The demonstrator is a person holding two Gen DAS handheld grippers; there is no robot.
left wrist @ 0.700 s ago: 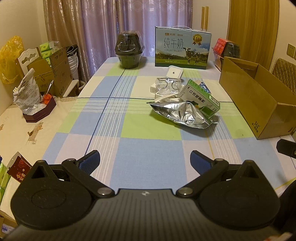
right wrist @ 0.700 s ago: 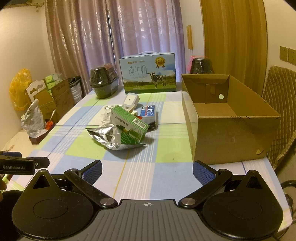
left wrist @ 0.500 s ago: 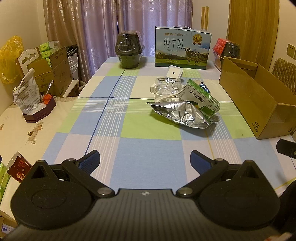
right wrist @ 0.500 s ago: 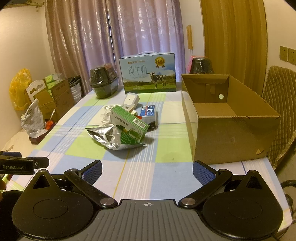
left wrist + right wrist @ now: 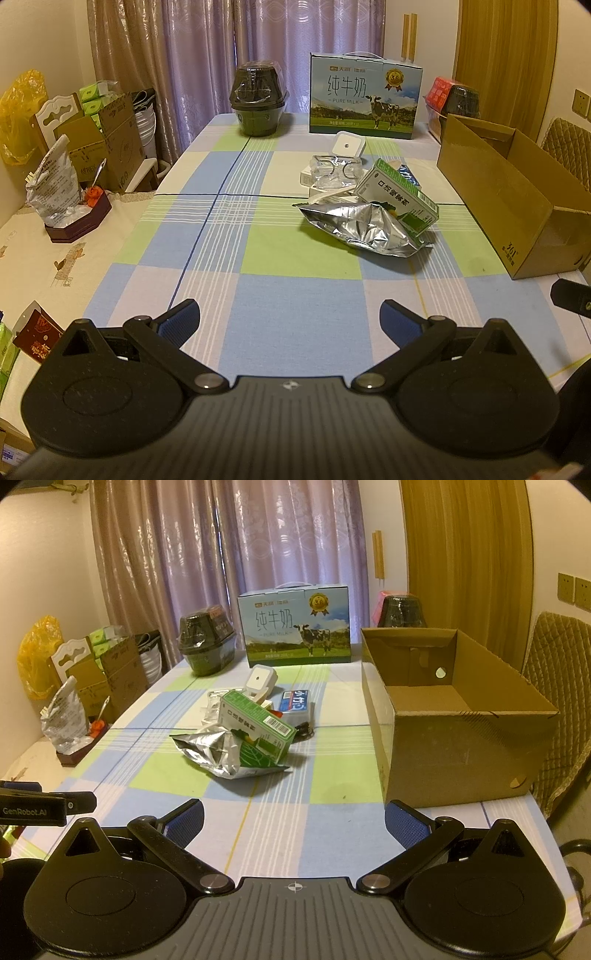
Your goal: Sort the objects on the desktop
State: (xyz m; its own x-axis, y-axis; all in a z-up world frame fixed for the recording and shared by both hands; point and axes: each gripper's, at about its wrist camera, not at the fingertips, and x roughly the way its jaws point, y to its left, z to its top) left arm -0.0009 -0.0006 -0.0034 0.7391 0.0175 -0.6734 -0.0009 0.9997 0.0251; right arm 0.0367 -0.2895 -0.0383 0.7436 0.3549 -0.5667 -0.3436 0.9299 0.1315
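On the checked counter (image 5: 266, 258) a green box (image 5: 255, 725) leans on a silver bag (image 5: 218, 751) near the cardboard box (image 5: 461, 716), so both wide-open, empty tongs (image 5: 290, 319) (image 5: 293, 814) should reach slowly for the top thing first.

1. The left gripper (image 5: 290, 321) is showing a matte black body with two round, stippled housings, angled link arms, and silver pivot screws.
2. Its fingers (image 5: 181, 322) are wearing blue textured pads.
3. The right gripper (image 5: 294, 818) is presenting the same black build, with a ribbed grey centre plate bearing a small crosshair mark.
4. White "GenRobot.AI" lettering is appearing on the left gripper's side in the right wrist view.
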